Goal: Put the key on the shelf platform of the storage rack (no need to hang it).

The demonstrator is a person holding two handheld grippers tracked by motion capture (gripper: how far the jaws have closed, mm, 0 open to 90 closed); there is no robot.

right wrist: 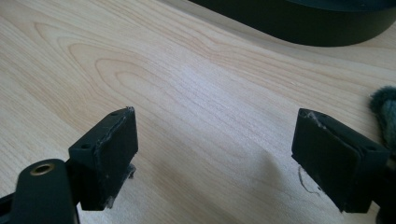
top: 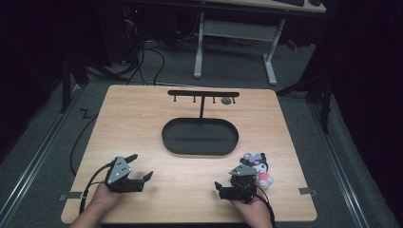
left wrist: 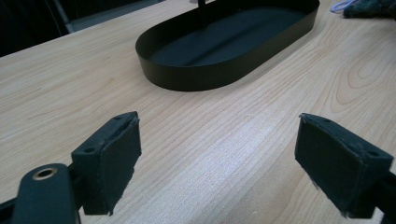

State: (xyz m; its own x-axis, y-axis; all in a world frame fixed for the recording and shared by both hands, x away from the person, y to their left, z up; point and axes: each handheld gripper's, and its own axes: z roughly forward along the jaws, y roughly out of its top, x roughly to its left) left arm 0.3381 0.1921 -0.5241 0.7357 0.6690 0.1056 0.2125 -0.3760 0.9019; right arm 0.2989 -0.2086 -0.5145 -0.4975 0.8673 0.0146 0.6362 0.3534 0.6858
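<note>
A black oval tray (top: 164, 136) lies at the table's middle, with a black T-shaped hook stand (top: 203, 93) rising from its far side. One small grey item (top: 227, 100) hangs from the stand's bar. A heap of small plush charms (top: 258, 167) lies at the front right. My left gripper (top: 141, 166) is open near the front left edge, jaws wide apart over bare wood (left wrist: 217, 163), and faces the tray wall (left wrist: 210, 77). My right gripper (top: 224, 179) is open just left of the charms, nothing between its jaws (right wrist: 215, 158). A dark fuzzy charm (right wrist: 385, 116) shows beside its right jaw.
The wooden table (top: 133, 123) has bare surface between the two grippers and in front of the tray. Beyond the far edge stands a white-legged desk (top: 235, 33) with cables on the floor. Dark surroundings flank both sides.
</note>
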